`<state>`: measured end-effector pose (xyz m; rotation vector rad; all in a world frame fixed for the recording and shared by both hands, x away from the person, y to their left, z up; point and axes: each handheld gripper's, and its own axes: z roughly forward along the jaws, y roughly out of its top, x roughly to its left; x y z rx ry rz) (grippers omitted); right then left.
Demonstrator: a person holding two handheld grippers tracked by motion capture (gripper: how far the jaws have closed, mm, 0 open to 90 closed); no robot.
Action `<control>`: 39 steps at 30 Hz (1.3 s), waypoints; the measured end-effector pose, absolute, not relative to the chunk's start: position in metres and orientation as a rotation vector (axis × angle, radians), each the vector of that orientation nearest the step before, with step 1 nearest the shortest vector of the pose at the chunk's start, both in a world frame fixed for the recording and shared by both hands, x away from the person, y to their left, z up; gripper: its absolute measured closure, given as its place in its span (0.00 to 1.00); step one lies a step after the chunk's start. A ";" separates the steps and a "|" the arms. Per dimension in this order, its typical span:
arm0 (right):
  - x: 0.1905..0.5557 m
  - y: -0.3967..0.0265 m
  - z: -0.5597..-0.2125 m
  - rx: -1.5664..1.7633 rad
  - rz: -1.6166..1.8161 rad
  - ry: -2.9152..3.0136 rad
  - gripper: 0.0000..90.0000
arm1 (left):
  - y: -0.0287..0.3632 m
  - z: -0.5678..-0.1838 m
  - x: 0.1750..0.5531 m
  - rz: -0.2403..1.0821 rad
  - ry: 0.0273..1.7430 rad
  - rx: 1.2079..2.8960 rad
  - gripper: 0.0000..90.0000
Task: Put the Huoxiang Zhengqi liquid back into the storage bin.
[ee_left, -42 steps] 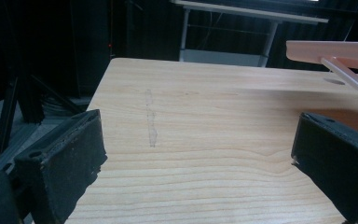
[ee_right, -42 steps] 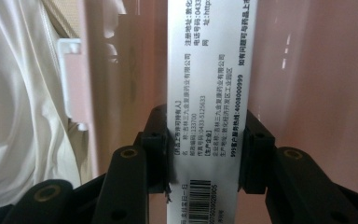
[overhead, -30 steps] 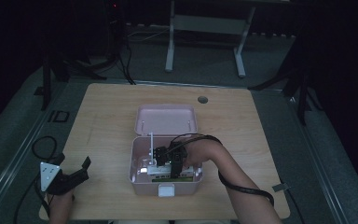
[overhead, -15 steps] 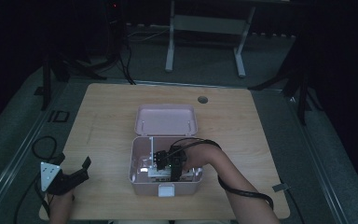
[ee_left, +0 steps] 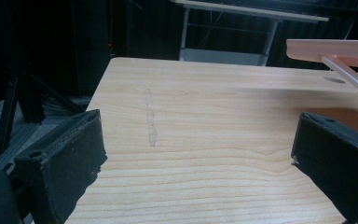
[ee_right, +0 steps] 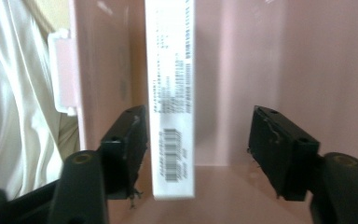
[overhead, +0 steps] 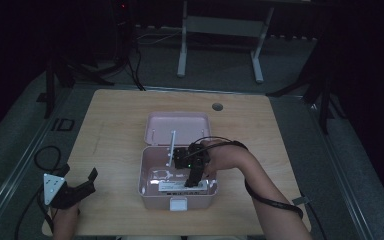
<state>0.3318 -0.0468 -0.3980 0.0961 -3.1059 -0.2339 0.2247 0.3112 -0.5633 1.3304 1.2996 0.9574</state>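
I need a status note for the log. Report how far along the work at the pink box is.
Done: the pink box stands open, lid back. In hand: the right gripper is inside it, jaws open around a white barcoded carton standing against the wall, not yet clamped. Left: closing on the carton and moving it. The left gripper waits open at the table's corner.

Your pink plastic box (overhead: 178, 192) sits open near the front edge of the desk (overhead: 115, 130), its hinged lid (overhead: 177, 127) lying flat behind it and a white latch on its front wall. Inside, a slim white carton (ee_right: 172, 93) printed with small text and a barcode lies along the front wall, beside other pale contents you can't make out.
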 end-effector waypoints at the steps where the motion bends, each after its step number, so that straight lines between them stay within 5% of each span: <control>1: 0.333 -0.051 -0.393 0.082 -0.264 -3.107 0.35 | 0.311 -0.563 0.225 0.957 1.300 1.331 0.03; 10: 0.345 -0.093 -0.367 -0.055 -0.512 -3.139 0.16 | 0.311 -0.563 0.225 0.959 1.299 1.332 0.03; 19: 0.360 -0.142 -0.371 -0.231 -0.642 -3.213 0.15 | 0.311 -0.563 0.225 0.962 1.299 1.337 0.03; 39: 0.382 -0.206 -0.472 -0.729 -0.906 -3.286 0.15 | 0.311 -0.563 0.225 0.959 1.299 1.334 0.03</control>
